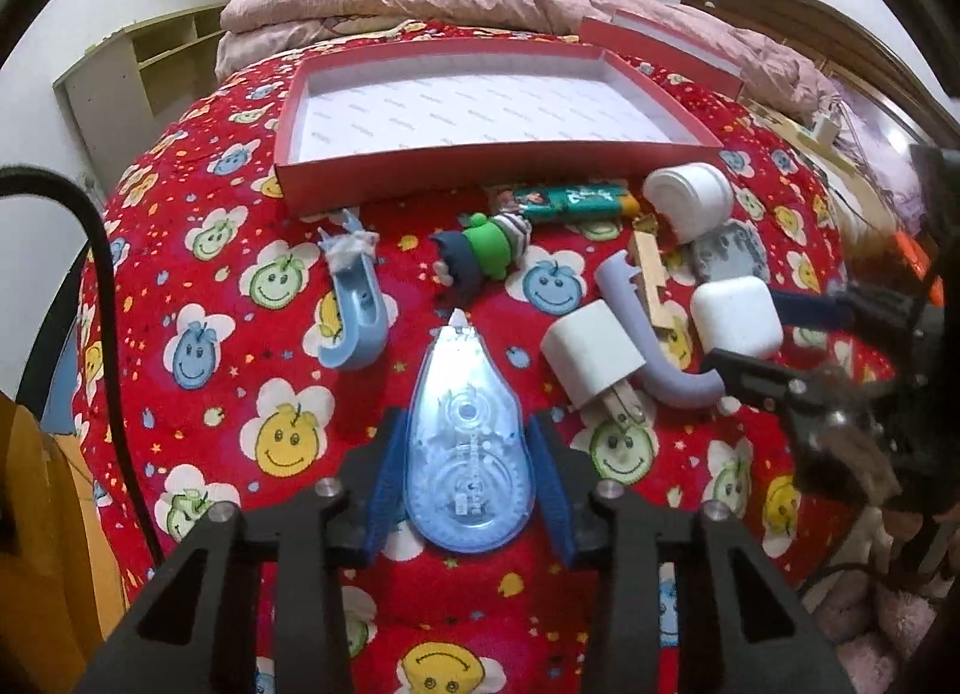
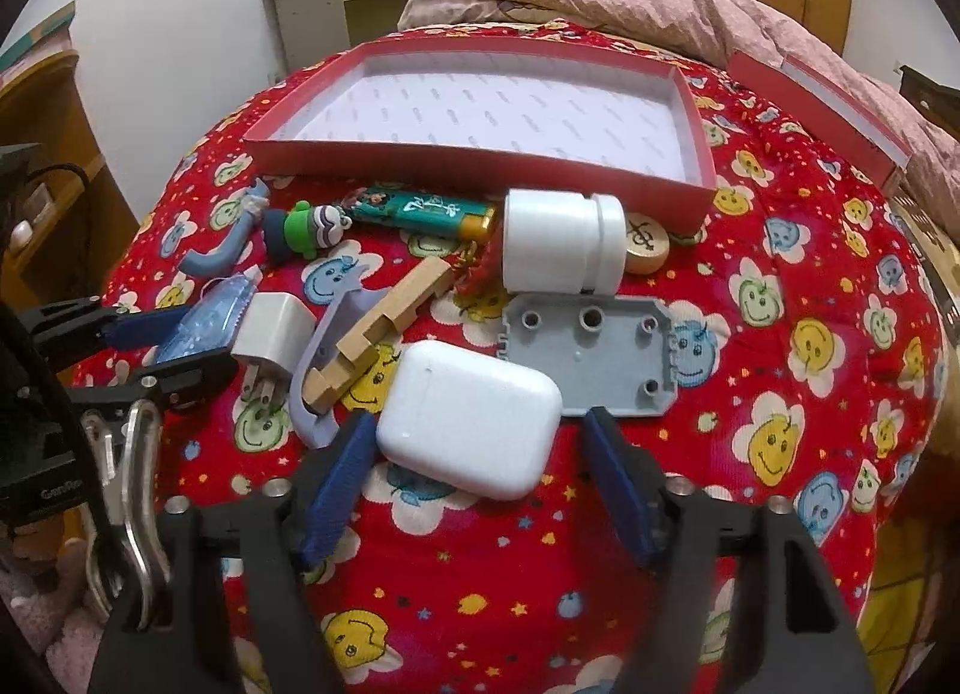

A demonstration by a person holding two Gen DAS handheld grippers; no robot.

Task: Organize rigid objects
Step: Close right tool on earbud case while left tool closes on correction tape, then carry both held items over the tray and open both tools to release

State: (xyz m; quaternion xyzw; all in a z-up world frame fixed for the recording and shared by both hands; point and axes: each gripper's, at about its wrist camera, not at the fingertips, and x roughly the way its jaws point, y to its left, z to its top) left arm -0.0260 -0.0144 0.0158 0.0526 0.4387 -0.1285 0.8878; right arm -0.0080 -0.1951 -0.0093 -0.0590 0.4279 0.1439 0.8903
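Meanwhile, the red box (image 1: 420, 178) beyond both grippers holds nothing, so the sorting has barely begun: the left gripper (image 1: 468, 478) has its jaws pinching a blue correction-tape dispenser (image 1: 468, 442) on the patterned bedspread (image 1: 240, 394), while the right gripper (image 2: 480, 472) has its jaws spread around a white earbud case (image 2: 474, 418), a gap showing on one side, other oddments scattered ahead

A bed spread with a red smiley-flower cover (image 1: 228, 394) carries a shallow red cardboard tray (image 1: 456, 178), empty. In front of it lie a blue translucent correction-tape dispenser (image 1: 468, 454), white rounded earbud case (image 2: 468, 418), grey plastic plate (image 2: 600, 358), white jar (image 2: 558, 244) and green lighter (image 2: 420, 211).
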